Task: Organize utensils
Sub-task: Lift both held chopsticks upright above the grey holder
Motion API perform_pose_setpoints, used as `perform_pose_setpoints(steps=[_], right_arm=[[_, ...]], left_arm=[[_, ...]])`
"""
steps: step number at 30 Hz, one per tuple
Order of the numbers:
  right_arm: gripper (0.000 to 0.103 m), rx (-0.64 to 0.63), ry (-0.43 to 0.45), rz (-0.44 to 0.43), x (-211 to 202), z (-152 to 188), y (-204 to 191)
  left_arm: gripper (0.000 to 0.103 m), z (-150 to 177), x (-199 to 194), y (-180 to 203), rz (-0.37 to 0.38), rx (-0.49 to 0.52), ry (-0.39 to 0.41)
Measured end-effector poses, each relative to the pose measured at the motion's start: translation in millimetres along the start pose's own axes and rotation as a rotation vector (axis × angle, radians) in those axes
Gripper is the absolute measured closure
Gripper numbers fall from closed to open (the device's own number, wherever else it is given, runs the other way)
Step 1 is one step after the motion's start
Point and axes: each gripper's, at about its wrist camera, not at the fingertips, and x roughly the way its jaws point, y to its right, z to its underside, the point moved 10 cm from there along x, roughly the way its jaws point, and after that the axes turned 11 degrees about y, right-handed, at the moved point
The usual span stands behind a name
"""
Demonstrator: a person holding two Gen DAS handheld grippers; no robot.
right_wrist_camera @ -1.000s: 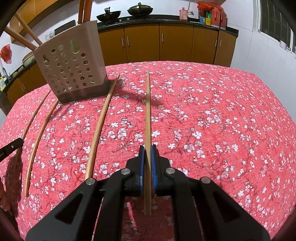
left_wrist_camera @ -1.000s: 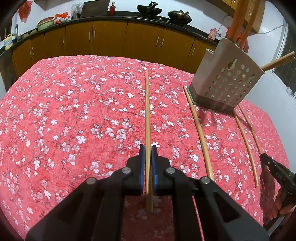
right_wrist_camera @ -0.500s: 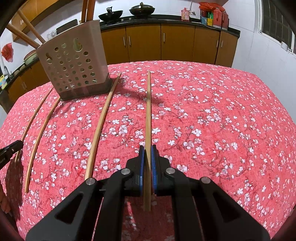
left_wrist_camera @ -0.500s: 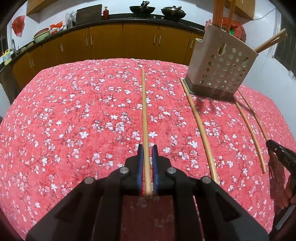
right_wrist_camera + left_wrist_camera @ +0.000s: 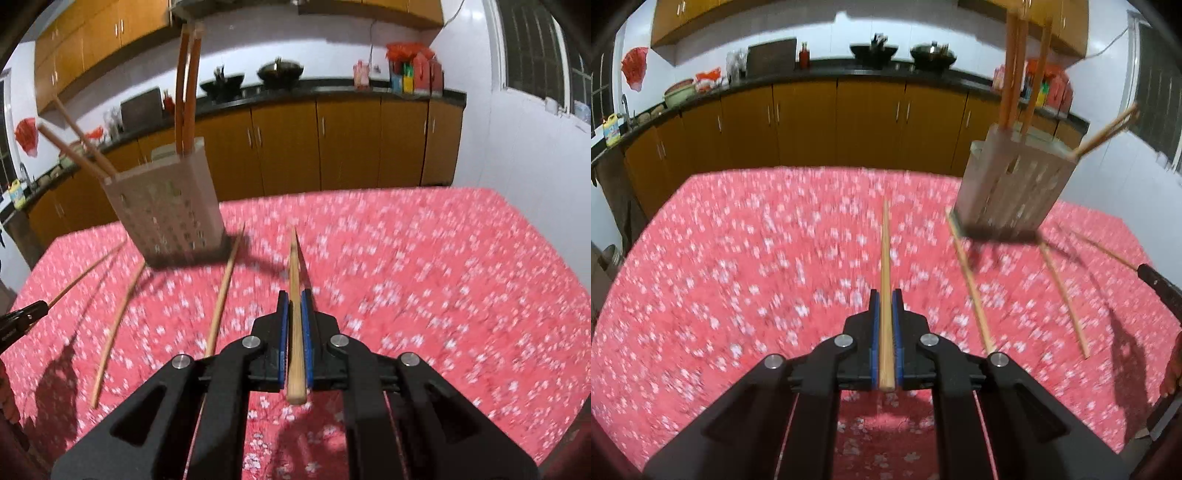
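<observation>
From my left wrist cam, my left gripper [image 5: 885, 306] is clamped tight on a chopstick [image 5: 885, 258], blue pads pinching it from both sides. The stick runs straight out ahead over the red flowery tablecloth [image 5: 738, 277], butt end poking back just behind the pads. The utensil holder [image 5: 1012, 184] sits off to the right near the far edge of the table, with a few chopsticks standing up in it and a couple leaning out to the right. Loose on the cloth: one chopstick [image 5: 971, 291] running from the holder's left corner toward me, another [image 5: 1063, 299] right of that, and a thin one further right ending by the tip of my other gripper at the edge of frame. Everything's pretty smeared, so can't say much on details. Over on the right wrist cam, my right gripper [image 5: 294, 306] is also closed all the way on a second chopstick [image 5: 294, 277], same deal, pointing forward with its shadow on the cloth under it. Here the holder [image 5: 166, 210] is up on the left, and three loose sticks lie left of my held one, the nearest one [image 5: 221, 295] just beside it.
</observation>
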Motion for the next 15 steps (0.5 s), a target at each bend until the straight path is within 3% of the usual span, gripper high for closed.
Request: perform_pose_setpoints(steps=[9,15], right_arm=[[0.095,0.010,0.126,-0.008,-22.1,-42.1,-0.1],[0.095,0.018,0.160,-0.011,-27.1,-54.8,-1.1]], left_arm=[[0.095,-57.1,-37.7,6.7,0.047,-0.034,0.160],[0.095,-78.1,-52.2,12.0,0.067,-0.031,0.220]])
